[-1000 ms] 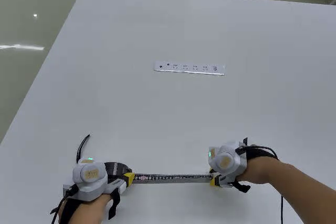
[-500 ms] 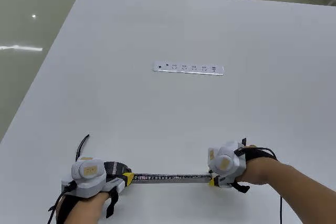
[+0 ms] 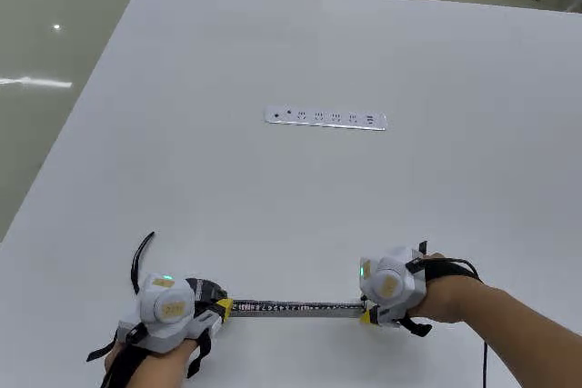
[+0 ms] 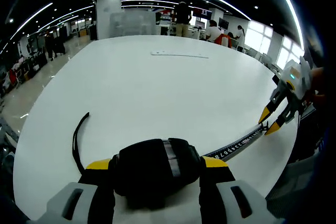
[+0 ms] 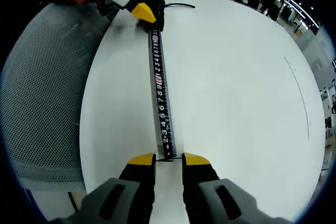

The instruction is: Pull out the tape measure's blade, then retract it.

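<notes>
Losing the pinch on the end hook is the main hazard. The right gripper (image 5: 168, 159) has its jaws drawn in close on the very tip of the blade (image 5: 159, 93), a thin purchase. If it slipped, a spring-loaded blade would likely whip back toward the case. The left gripper (image 3: 215, 312) is clamped around the black tape measure case (image 4: 157, 174), which rests by the near edge of the white table (image 3: 364, 197). Letting the blade run back unchecked, or twisting it, could kink it or jolt the case loose.
</notes>
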